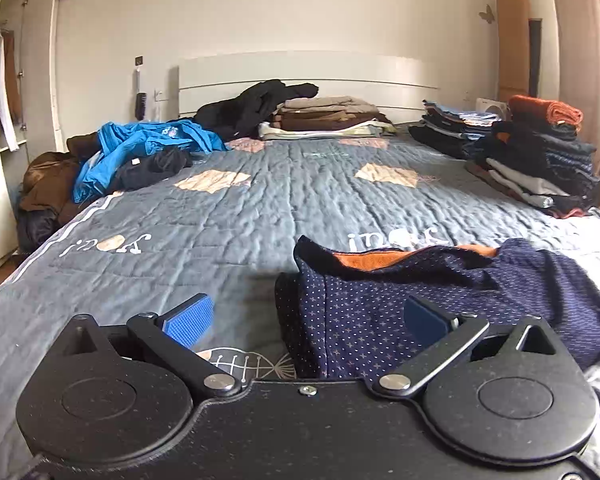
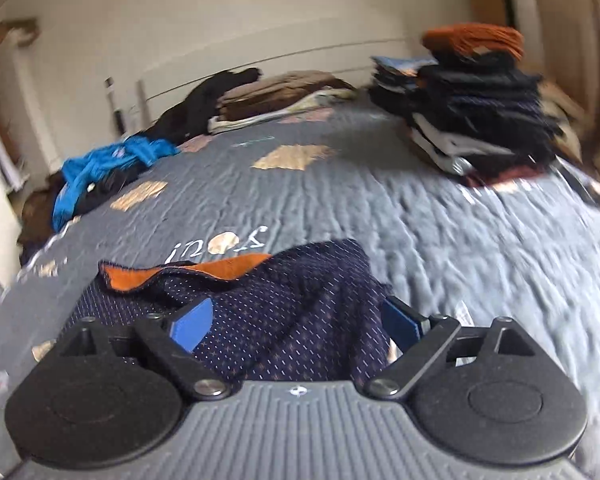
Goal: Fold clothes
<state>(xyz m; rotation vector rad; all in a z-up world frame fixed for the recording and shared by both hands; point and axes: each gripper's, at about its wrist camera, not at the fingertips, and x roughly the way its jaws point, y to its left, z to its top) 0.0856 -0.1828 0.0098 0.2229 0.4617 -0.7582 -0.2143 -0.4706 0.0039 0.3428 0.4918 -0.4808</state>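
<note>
- Left gripper (image 1: 306, 320): jaws spread wide, nothing between the blue pads (image 1: 188, 320); it hangs above the quilt (image 1: 240, 220), with the left edge of the navy garment (image 1: 440, 300) below and ahead of its right finger.
- Right gripper (image 2: 300, 322): jaws also wide apart and holding nothing — the garment (image 2: 292, 320) lies on the quilt (image 2: 440, 248) under the gap, not pinched by either pad.
- Garment: navy with small dots, partly folded, an orange lining showing at its far edge; it lies at the near end of the bed.
- Right side of the bed: a tall stack (image 1: 540, 160) of folded dark clothes, an orange piece on top.
- By the headboard (image 1: 308, 76): a low brown and beige pile (image 1: 324, 118), a black item slumped beside it.
- Left side: a crumpled blue shirt (image 1: 140, 148) among loose dark and brown clothes.
- The right wrist view is blurred.
</note>
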